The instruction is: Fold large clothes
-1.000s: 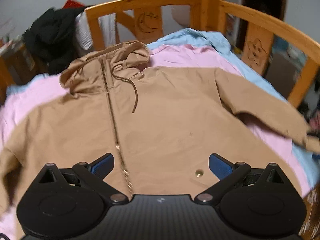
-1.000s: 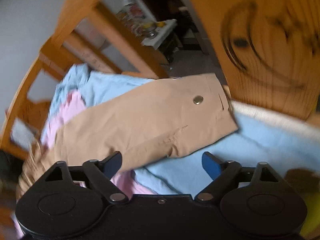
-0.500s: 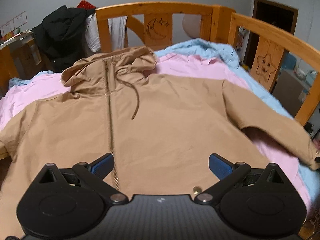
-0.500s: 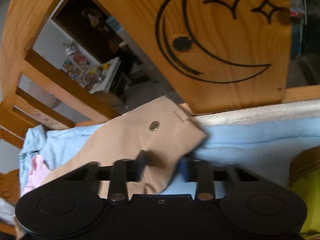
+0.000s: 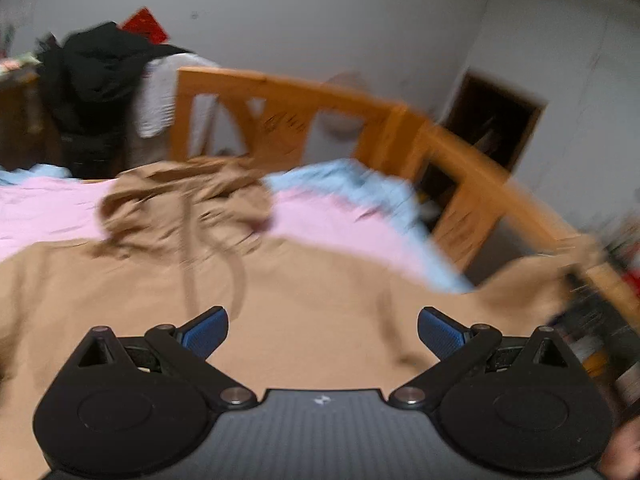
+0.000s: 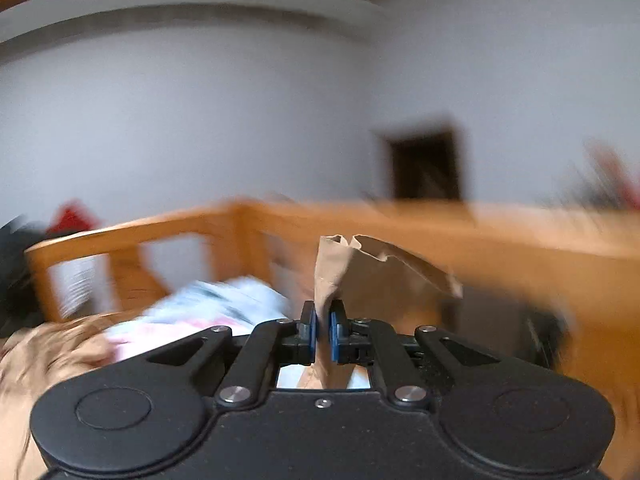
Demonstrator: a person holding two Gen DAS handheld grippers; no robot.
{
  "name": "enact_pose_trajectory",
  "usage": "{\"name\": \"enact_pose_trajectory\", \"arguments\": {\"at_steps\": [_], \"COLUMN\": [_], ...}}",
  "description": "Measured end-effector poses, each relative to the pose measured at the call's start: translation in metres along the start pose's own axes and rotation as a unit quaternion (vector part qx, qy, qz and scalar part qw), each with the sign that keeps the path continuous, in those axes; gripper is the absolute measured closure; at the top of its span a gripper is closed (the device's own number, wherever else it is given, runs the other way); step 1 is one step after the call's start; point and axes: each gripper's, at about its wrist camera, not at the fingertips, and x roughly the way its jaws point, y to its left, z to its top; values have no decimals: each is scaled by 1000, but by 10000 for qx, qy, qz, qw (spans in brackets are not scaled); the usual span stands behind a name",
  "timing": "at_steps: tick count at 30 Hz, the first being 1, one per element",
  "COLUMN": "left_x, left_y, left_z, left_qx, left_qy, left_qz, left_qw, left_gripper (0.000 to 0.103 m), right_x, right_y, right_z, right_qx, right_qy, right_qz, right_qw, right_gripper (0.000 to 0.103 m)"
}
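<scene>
On the far left of the left wrist view a black garment (image 5: 92, 92) hangs in a heap beyond the bed, with a white cloth (image 5: 160, 100) draped beside it over the wooden bed rail (image 5: 280, 92). Across the middle lies the tan hooded jacket (image 5: 304, 320), spread front-up on pink bedding (image 5: 340, 228) with a blue sheet (image 5: 360, 184) showing at the far edge. Its hood (image 5: 180, 196) points to the far side and its zip runs from far to near. The body therefore lies with its long axis away from the viewer, while the sleeves reach out left and right.

The left gripper (image 5: 322, 330) hovers over the jacket's lower front with its jaws wide apart and nothing between them.

To the right, the jacket's right sleeve (image 5: 528, 280) rises off the bed toward the rail. The picture is smeared there, so its end is hard to make out. In the right wrist view the right gripper (image 6: 323, 334) has its jaws pressed together on the sleeve cuff (image 6: 360, 264), which stands up above the pads.

The move to come turns on this: the jacket body lies to the left of the held cuff, so the sleeve probably has to travel leftward, across the body's long axis, to lie over the chest. The right hand already has the cuff. The left hand is nearer the body and the other sleeve, and free to pin or smooth the cloth.
</scene>
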Motion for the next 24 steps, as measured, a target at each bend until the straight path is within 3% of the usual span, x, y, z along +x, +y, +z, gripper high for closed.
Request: {"name": "enact_pose_trajectory", "arguments": {"at_steps": [1, 4, 7, 9, 11, 14, 18, 21, 22, 23, 24], "left_x": [-4, -9, 5, 17, 30, 48, 63, 73, 75, 77, 77], "left_y": [8, 28, 51, 73, 89, 113, 137, 152, 155, 157, 154], "left_z": [10, 37, 52, 48, 39, 18, -6, -10, -10, -11, -12], "left_qx": [-189, -651, -1229, -1937, -2325, -2756, -3331, -3531, -3511, -3423, -3312], "left_qy": [-102, -236, 62, 173, 374, 811, 1136, 1466, 1531, 1596, 1621], "left_qz": [-299, -994, -1612, -1794, -1875, -1412, -1005, -698, -544, -412, -371], "left_qw": [9993, 9926, 9792, 9644, 9536, 9474, 9306, 9214, 9221, 9250, 9288], "left_gripper": [0, 0, 0, 0, 1, 1, 1, 4, 7, 19, 38], "right_x": [-4, -15, -27, -36, -47, -54, -68, -84, -86, -89, -91], "right_y": [17, 68, 112, 134, 152, 176, 186, 199, 200, 204, 204], "right_z": [9, 28, 39, 37, 29, 13, -13, -38, -44, -51, -53], "right_qx": [-447, -1671, -2687, -3222, -3592, -3758, -3928, -4336, -4457, -4550, -4533], "right_qy": [-190, -559, -646, -695, -712, -684, -893, -1137, -1188, -1194, -1163], "right_qz": [347, 1321, 2023, 2393, 2683, 2993, 3210, 3394, 3434, 3474, 3495], "right_qw": [9982, 9755, 9395, 9133, 8910, 8744, 8571, 8270, 8181, 8111, 8117], "right_gripper": [97, 97, 97, 97, 97, 97, 97, 97, 97, 97, 97]}}
